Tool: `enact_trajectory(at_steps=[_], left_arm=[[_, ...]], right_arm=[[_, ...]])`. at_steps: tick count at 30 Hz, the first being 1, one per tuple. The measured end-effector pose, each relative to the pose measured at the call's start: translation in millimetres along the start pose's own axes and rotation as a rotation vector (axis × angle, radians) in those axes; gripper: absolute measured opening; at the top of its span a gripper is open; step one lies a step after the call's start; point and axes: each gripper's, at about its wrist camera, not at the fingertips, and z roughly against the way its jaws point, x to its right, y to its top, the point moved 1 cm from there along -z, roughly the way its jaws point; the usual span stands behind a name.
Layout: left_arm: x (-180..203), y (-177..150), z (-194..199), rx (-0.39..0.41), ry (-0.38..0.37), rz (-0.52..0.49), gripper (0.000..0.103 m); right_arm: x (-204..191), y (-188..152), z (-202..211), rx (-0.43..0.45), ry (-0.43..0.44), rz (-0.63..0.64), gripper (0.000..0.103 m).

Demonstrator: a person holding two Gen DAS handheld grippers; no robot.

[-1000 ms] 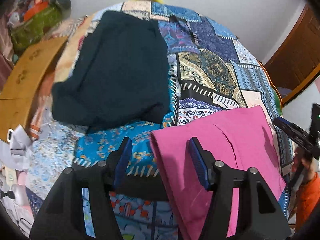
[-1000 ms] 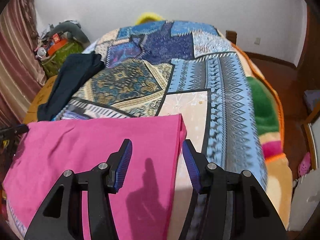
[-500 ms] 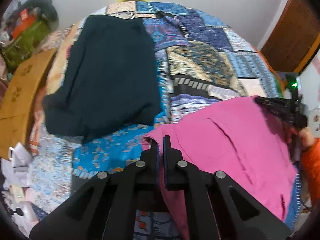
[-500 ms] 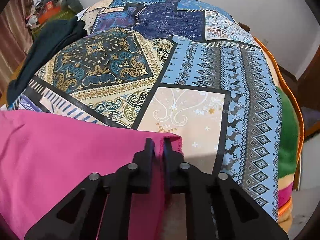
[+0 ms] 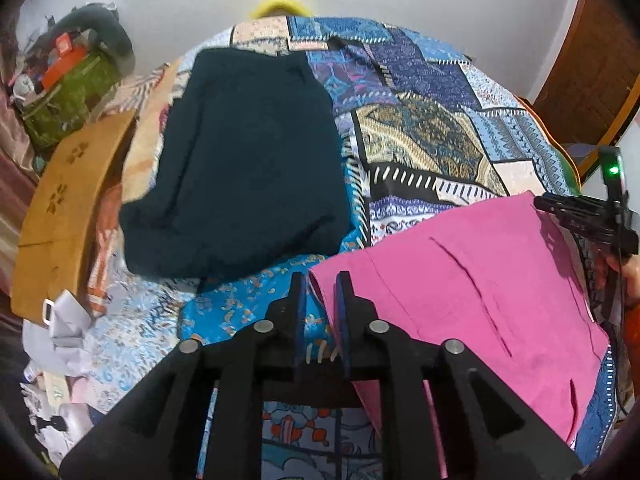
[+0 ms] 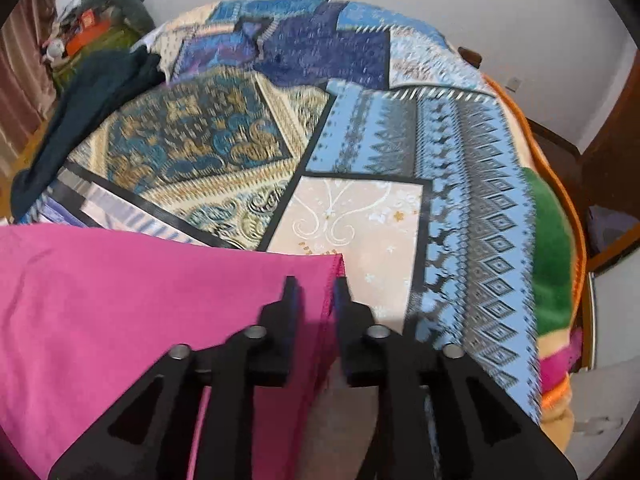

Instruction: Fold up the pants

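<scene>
Pink pants [image 5: 460, 280] lie flat on the near part of a patchwork blanket [image 5: 432, 136]. My left gripper [image 5: 320, 280] is at their near left corner. Its jaws are opening, and the corner stands loose in the narrow gap between them. In the right wrist view the pants [image 6: 140, 300] fill the lower left. My right gripper [image 6: 314, 284] straddles their far right corner, jaws opening too, with the stitched hem between the pads and a gap showing. The right gripper [image 5: 580, 216] also shows at the right edge of the left wrist view.
A folded dark garment [image 5: 240, 160] lies on the blanket beyond the left gripper. A cardboard box [image 5: 60, 208] and a green bag [image 5: 68, 96] stand left of the bed. The blanket's orange edge [image 6: 560, 208] drops off at the right. A hand [image 5: 632, 276] holds the right gripper.
Both grippers closed from wide open onto the pink corners half a second ago. Their jaws have since parted a little, with the fabric still between them.
</scene>
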Motion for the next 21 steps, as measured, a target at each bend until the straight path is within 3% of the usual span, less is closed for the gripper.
enact_trajectory(at_steps=[2,5,10,16,21], left_arm=[[1.5,4.2,7.9,0.017,-0.004,0.002,0.03],[7.4,11.0,20.9,0.047,-0.024,-0.001,0.044],[26.9,20.6,34.5,0.073,-0.071,-0.032,0.055],[44.8,23.3,25.7,0.043,-0.104,-0.068,0.058],[51.8,17.2,0.1,-0.039,-0.104,-0.093,0.058]], right_arm=[[-1.8,-0.4,15.5,0.037,0.012,-0.001,0.028],[-11.0,1.5,41.8,0.098,0.045,0.012,0.029],[-36.5,4.7,80.1,0.179,0.139,0.045,0.036],[-72.4,5.8,94.4,0.207,0.283,0.083,0.043],[-96.1,0.6,72.8,0.132,0.356,0.086,0.047]])
